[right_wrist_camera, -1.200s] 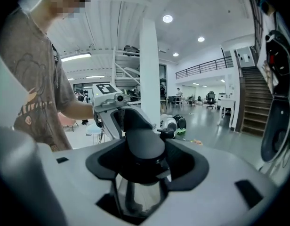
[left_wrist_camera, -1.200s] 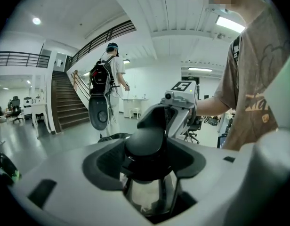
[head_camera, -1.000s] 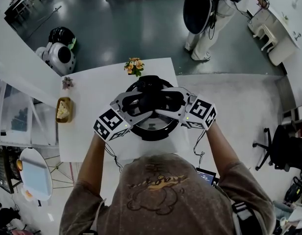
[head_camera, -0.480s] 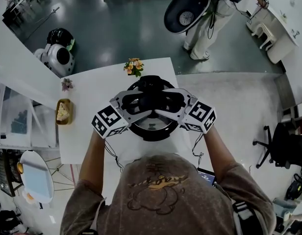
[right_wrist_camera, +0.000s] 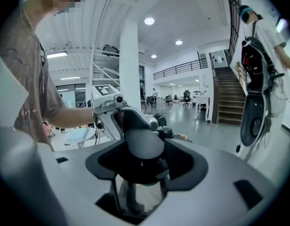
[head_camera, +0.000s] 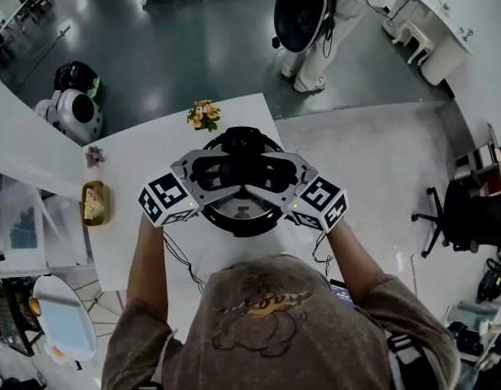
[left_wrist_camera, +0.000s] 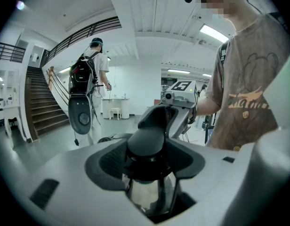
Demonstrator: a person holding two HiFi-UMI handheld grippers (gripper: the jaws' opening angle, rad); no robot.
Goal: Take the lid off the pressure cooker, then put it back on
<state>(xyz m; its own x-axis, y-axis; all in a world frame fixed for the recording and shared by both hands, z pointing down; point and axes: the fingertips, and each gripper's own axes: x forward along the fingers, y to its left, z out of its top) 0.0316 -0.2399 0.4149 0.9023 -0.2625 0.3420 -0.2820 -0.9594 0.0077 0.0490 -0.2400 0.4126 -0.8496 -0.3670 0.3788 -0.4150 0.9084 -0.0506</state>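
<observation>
The black pressure cooker (head_camera: 234,227) stands on the white table (head_camera: 153,153), its silvery lid (head_camera: 238,210) lying inside the rim. A long black handle (head_camera: 241,167) runs across the lid. My left gripper (head_camera: 231,182) comes in from the left and is shut on one end of this handle (left_wrist_camera: 146,142). My right gripper (head_camera: 262,184) comes from the right and is shut on the other end (right_wrist_camera: 142,147). In each gripper view the dark pads hug the handle's sides and the other gripper shows just beyond. I cannot tell whether the lid is raised off the pot.
An orange flower bunch (head_camera: 202,114) stands at the table's far edge. A small pink flower (head_camera: 93,154) and a wooden dish of food (head_camera: 93,204) sit at its left. A person with a backpack (head_camera: 315,23) walks beyond. A white robot (head_camera: 71,108) and an office chair (head_camera: 462,218) are on the floor.
Both grippers have turned a little clockwise about the cooker's middle while holding the handle. The head view has shifted, and the person in the background has moved.
</observation>
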